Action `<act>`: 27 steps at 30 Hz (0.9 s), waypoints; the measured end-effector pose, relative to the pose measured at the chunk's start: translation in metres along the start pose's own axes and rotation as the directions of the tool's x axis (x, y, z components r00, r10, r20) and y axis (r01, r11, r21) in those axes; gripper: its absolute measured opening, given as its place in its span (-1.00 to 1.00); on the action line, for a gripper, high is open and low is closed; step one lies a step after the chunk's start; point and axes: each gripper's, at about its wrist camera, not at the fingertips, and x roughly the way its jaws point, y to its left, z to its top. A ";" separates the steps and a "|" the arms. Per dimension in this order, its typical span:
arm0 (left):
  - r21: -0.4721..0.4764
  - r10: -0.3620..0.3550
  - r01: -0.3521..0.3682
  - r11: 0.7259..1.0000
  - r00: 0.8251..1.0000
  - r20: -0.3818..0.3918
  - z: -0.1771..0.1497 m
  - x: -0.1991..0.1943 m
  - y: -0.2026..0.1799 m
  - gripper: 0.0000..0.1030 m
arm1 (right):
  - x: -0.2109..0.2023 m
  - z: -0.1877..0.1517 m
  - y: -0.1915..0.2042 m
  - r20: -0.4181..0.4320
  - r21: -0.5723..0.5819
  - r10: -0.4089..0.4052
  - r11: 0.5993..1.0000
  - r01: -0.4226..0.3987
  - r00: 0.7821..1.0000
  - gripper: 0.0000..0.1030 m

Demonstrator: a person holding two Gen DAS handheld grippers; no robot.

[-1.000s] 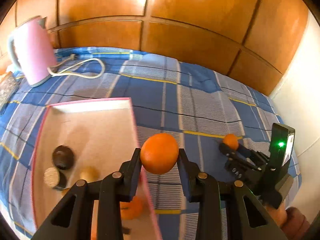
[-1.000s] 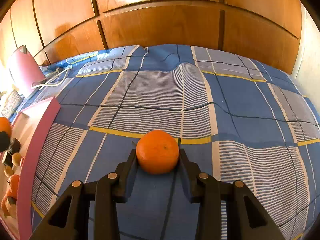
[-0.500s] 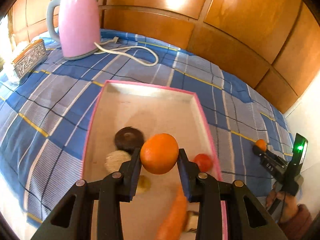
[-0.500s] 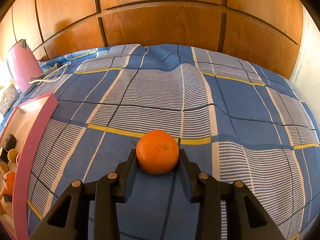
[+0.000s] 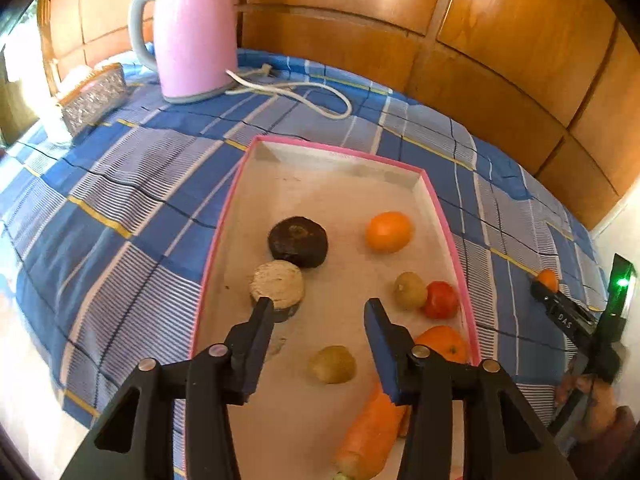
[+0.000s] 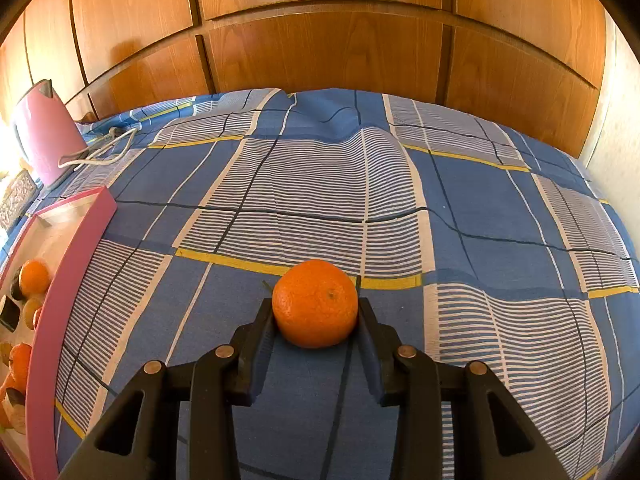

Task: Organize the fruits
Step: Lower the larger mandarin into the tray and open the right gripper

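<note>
Left gripper [image 5: 320,308]: jaws spread wide, nothing between them, poised over the near half of the pink-rimmed tray [image 5: 448,216]. Right gripper [image 6: 316,312]: jaws closed against both sides of a mandarin [image 6: 315,303], held over the blue plaid bedspread [image 6: 500,240], well to the right of the tray [image 6: 72,248]; in the left wrist view this gripper [image 5: 546,282] appears small at the right edge with the orange fruit at its tip. Tray contents, left wrist view: one orange [image 5: 388,231] lying free toward the far right side; dark round item [image 5: 298,241] near the centre, touching a pale, rough-topped round item [image 5: 277,284] just in front of it; brownish kiwi-like fruit [image 5: 410,290] touching a red tomato-like fruit [image 5: 440,299] by the right wall; second orange fruit [image 5: 442,342] against the right wall, partly hidden by the left gripper's right finger; another brownish fruit [image 5: 332,365] near the middle front; carrot [image 5: 370,436] lying at the near end. Outside the tray: pink electric kettle [image 5: 192,36] upright at the far left of the bed, white cord [image 5: 296,94] trailing beside it; patterned silver box [image 5: 94,96] left of the kettle. Wooden panelling [image 6: 320,40] behind the bed.
</note>
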 end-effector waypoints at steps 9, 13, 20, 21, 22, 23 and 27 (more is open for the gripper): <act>0.028 0.014 -0.016 0.999 0.998 0.066 -0.002 -0.020 -0.005 0.13 | -0.016 -0.001 0.022 -0.009 -0.049 0.041 0.998 -0.041 0.999 -0.27; 0.032 0.023 -0.026 0.999 0.996 0.083 0.000 -0.024 -0.004 0.17 | -0.035 0.004 0.051 0.002 -0.084 0.142 0.986 -0.141 0.990 -0.27; 0.017 0.037 -0.038 0.999 0.995 0.096 -0.002 -0.029 0.004 0.24 | -0.055 0.012 0.123 -0.027 -0.214 0.313 0.926 -0.311 0.950 -0.27; 0.011 0.043 -0.044 0.999 0.994 0.101 -0.002 -0.030 0.007 0.28 | -0.057 0.012 0.131 -0.034 -0.223 0.329 0.918 -0.328 0.944 -0.27; 0.007 0.047 -0.048 0.999 0.993 0.104 -0.002 -0.031 0.008 0.31 | -0.058 0.011 0.140 -0.045 -0.233 0.346 0.909 -0.347 0.937 -0.27; 0.002 0.050 -0.051 0.999 0.993 0.107 -0.002 -0.031 0.010 0.32 | -0.057 0.012 0.150 -0.056 -0.244 0.359 0.900 -0.361 0.932 -0.27; -0.020 0.066 -0.064 0.998 0.992 0.112 -0.001 -0.034 0.018 0.42 | -0.053 0.012 0.175 -0.091 -0.268 0.385 0.879 -0.395 0.918 -0.25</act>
